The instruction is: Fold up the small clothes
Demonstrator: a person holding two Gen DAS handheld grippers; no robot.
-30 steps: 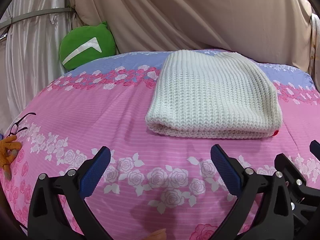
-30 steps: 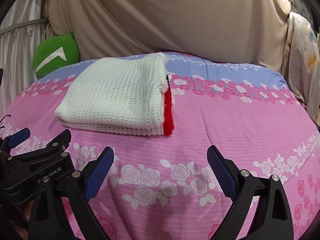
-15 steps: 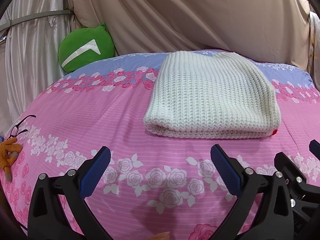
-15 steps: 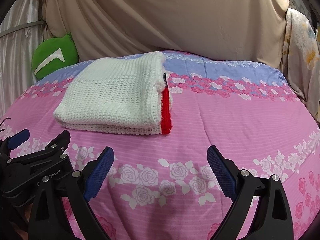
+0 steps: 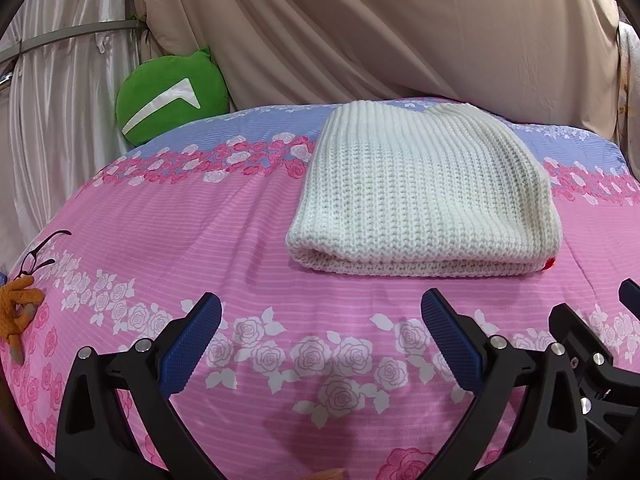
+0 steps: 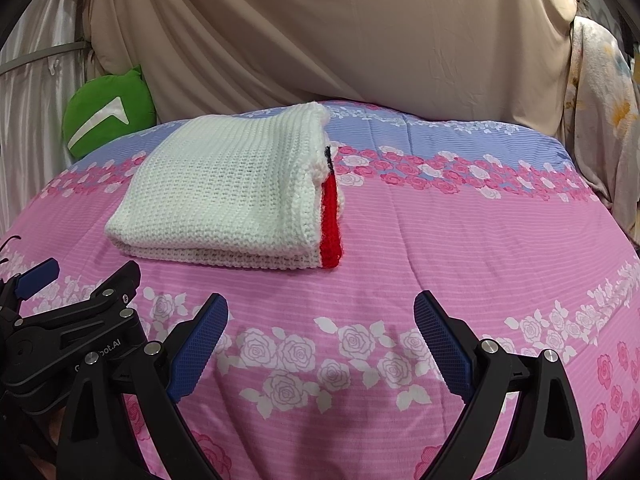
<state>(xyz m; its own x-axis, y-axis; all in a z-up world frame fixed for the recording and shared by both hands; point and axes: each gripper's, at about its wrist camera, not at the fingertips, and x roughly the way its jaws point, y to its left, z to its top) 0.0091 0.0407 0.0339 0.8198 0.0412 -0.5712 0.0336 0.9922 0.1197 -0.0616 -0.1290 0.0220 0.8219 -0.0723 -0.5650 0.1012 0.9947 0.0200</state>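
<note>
Both grippers point(image 5: 320, 320) point(image 6: 320, 320) — slightly nearer knit point(image 5: 424, 200)

white knit point(image 6: 228, 192) w/ red edge, pink & blue rose-print bedsheet point(image 6: 440, 240), green cushion point(image 5: 172, 96), blue-padded grippers

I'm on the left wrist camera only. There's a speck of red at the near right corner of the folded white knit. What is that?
Observer: In the right wrist view it is the end of a red knitted band that runs along most of the right edge of the white knit.
Operator: I see only an edge of the right tongs. Are they holding anything?
Observer: No. The right tongs are open and empty over the pink bedspread, short of the knit.
Operator: Anything off the bed's right side?
Observer: A pale floral cloth hangs there beside the beige drape.
</note>
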